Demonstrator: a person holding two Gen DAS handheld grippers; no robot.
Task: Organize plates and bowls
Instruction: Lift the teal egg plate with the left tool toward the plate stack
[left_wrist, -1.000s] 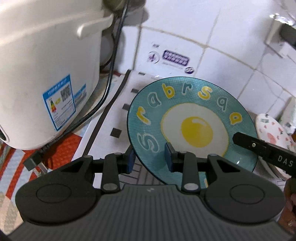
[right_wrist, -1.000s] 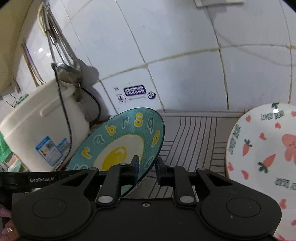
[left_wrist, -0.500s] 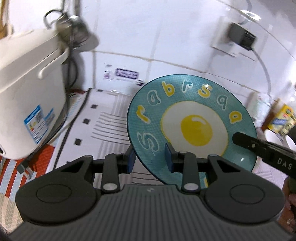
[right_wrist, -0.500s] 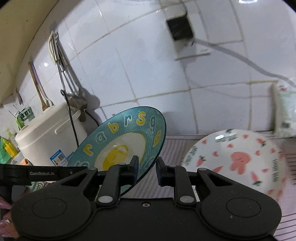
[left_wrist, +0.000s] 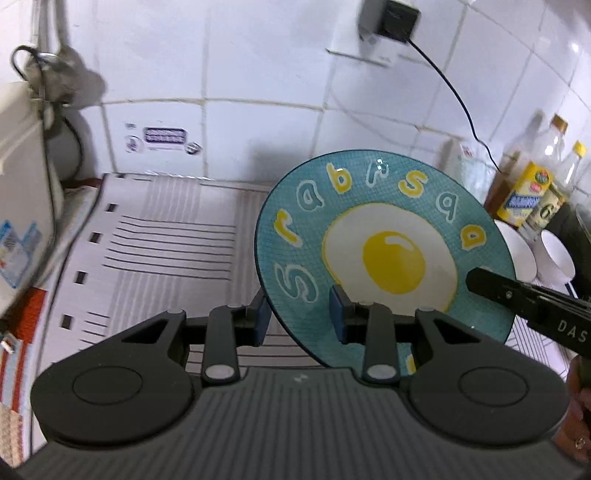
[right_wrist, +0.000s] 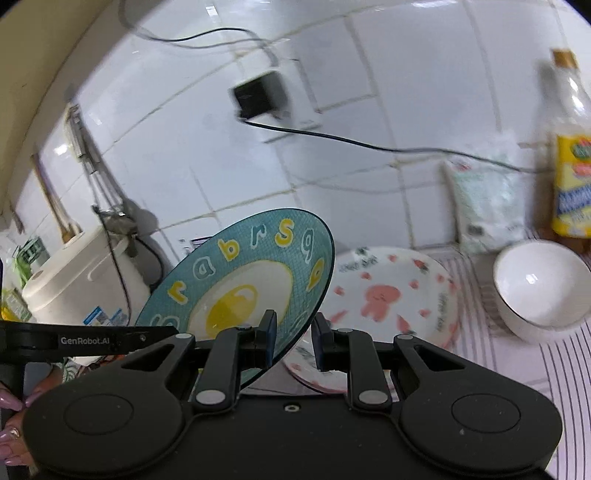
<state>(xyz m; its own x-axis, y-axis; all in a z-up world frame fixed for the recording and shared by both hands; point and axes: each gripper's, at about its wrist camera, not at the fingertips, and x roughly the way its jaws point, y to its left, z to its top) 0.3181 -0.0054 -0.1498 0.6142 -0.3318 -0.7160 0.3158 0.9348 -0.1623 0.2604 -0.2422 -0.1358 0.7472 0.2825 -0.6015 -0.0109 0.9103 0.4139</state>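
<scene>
A teal plate with a fried-egg picture and letters (left_wrist: 384, 236) is held in the air by both grippers. My left gripper (left_wrist: 301, 315) is shut on its left rim. My right gripper (right_wrist: 293, 338) is shut on its right rim, and the plate also shows in the right wrist view (right_wrist: 243, 291). A white plate with pink rabbit and carrots (right_wrist: 391, 302) lies on the striped mat below, right of the teal plate. A white bowl (right_wrist: 539, 288) stands further right; white bowls also show in the left wrist view (left_wrist: 554, 254).
A white rice cooker (right_wrist: 81, 284) stands at the left, with its cord. The striped mat (left_wrist: 166, 240) covers the counter. Oil bottles (left_wrist: 532, 192) and a white bag (right_wrist: 487, 199) stand at the tiled wall. A plug and cable (left_wrist: 391, 18) hang on the wall.
Both grippers have carried the teal plate up and to the right, away from the rice cooker, toward the rabbit plate. The bowls and bottles have come into view.
</scene>
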